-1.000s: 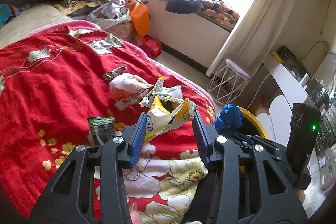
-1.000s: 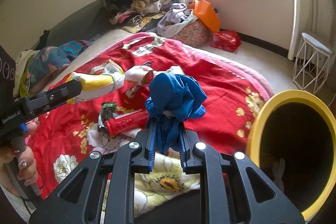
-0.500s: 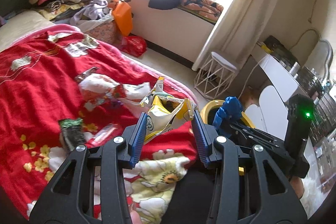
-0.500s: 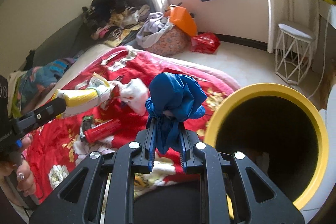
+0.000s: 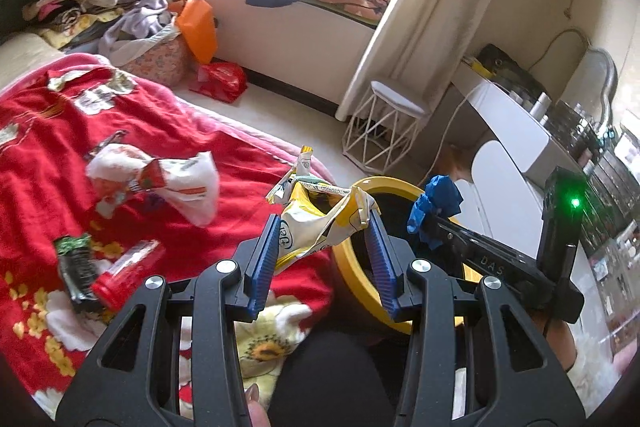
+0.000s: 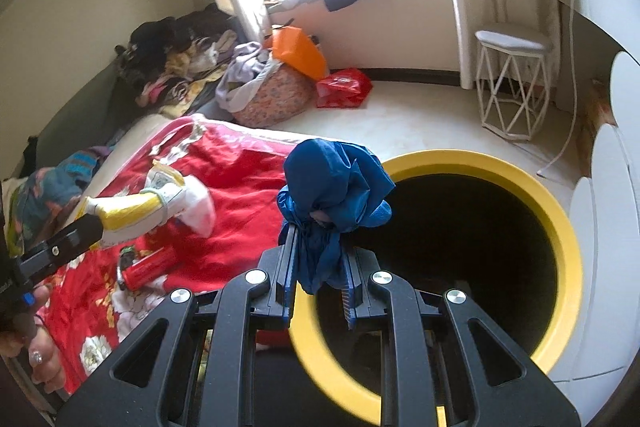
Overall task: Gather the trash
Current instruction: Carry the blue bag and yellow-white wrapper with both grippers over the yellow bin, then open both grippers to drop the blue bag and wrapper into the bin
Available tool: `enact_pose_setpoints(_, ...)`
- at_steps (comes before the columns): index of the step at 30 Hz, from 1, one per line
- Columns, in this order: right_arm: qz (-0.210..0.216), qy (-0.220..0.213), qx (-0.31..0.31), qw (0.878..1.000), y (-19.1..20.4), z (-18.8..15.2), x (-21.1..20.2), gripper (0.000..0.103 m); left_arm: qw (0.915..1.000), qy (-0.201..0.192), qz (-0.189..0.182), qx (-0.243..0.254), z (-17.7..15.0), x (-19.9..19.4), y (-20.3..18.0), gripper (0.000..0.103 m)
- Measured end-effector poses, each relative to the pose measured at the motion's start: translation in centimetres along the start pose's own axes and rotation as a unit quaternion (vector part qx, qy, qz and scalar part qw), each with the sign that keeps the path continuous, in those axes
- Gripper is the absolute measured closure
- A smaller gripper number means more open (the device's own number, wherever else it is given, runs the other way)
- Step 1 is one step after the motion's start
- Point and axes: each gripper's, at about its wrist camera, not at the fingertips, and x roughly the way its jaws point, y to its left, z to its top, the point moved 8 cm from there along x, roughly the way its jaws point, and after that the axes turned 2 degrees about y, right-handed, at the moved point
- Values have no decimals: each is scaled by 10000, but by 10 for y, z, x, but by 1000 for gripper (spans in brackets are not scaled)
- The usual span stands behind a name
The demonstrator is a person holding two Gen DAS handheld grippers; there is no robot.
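Note:
My left gripper [image 5: 325,241] is shut on a crumpled yellow and white snack bag [image 5: 320,213] and holds it over the bed's edge, next to the yellow-rimmed bin [image 5: 394,187]. My right gripper [image 6: 318,259] is shut on a crumpled blue plastic bag [image 6: 332,183] and holds it above the near left rim of the bin [image 6: 560,223]. On the red bedspread [image 5: 48,147] lie a white and red wrapper [image 5: 148,177], a red packet [image 5: 128,273] and a dark green wrapper [image 5: 74,265].
A white wire stool [image 5: 390,131] stands on the floor beyond the bin. A white desk [image 5: 516,135] with clutter is at the right. A red bag [image 5: 220,83], an orange bag [image 5: 198,23] and piled clothes [image 5: 136,27] sit near the window wall.
Both grippers have swung right from the bed toward the bin, each keeping its hold. The bin's opening now fills much of the right wrist view.

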Motion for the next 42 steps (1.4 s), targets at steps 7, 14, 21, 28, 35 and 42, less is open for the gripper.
enact_pose_setpoints(7,-191,-63,264,9995,-31,1,-3,85,9996,146,-151,178,-3,20,-22,67)
enact_pose_setpoints(14,-334,-105,527,9980,-59,-1,-6,85,9984,331,-267,366,-9,41,-44,67)
enact_pose_setpoints(21,-431,-51,807,9958,-91,-6,-4,85,9962,593,-385,507,-17,68,-64,67)
enact_pose_setpoints(28,-386,123,934,9948,-107,-15,-1,83,9933,857,-467,610,-26,91,-79,67)
enact_pose_setpoints(35,-239,238,989,9945,-114,-18,-1,66,9917,969,-595,606,-30,105,-85,58)
enact_pose_setpoints(42,-289,78,958,9949,-116,-14,-10,44,9949,741,-355,583,-24,99,-76,10)
